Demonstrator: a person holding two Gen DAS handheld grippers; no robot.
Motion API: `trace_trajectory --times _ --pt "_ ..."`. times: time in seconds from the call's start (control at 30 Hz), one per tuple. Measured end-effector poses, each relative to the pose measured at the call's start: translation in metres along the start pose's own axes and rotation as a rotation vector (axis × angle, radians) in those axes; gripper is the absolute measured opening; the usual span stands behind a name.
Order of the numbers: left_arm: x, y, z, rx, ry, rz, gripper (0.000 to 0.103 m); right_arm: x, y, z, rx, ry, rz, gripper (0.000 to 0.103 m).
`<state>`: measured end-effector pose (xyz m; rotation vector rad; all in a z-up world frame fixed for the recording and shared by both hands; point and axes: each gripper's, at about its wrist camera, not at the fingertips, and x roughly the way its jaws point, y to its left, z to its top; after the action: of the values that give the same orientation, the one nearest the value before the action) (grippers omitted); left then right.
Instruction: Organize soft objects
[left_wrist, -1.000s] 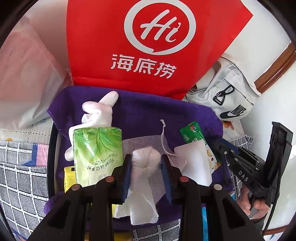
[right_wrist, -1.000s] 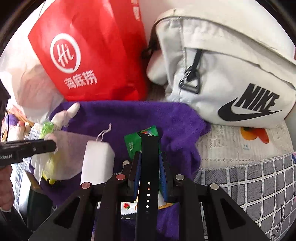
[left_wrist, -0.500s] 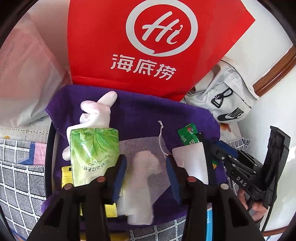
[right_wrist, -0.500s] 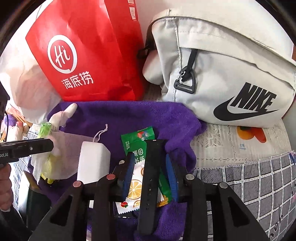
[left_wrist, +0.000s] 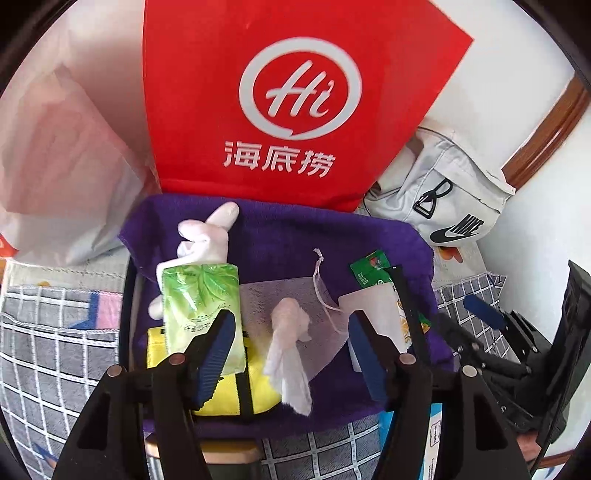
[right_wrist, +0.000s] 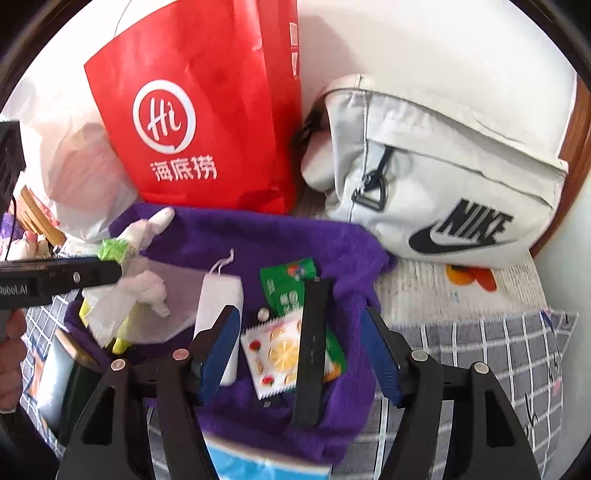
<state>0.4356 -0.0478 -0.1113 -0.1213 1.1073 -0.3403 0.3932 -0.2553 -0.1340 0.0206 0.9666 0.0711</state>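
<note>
Judging it mostly done: my left fingers (left_wrist: 291, 349) and right fingers (right_wrist: 301, 347) gape empty; crumpled white tissue (left_wrist: 290, 343) and black rubber strap (right_wrist: 312, 343) lie centre-frame on the purple towel (left_wrist: 280, 236).

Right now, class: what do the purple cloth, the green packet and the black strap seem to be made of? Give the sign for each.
Purple cloth: probably terry or fleece; matte, fuzzy pile, soft folds at its edge.
Green packet: thin glossy plastic film; it shines and crinkles, likely wrapping tissues.
Black strap: apparently rubber or silicone; smooth and matte, with a row of small holes, like a watch band.
</note>
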Motion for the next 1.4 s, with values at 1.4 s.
trace_trajectory --times 1.4 --pt "-0.237 -0.070 -0.276 0.051 -0.279 0.255 0.091 -0.282 0.080 -0.217 0.006 -0.187 -0.018 0.101"
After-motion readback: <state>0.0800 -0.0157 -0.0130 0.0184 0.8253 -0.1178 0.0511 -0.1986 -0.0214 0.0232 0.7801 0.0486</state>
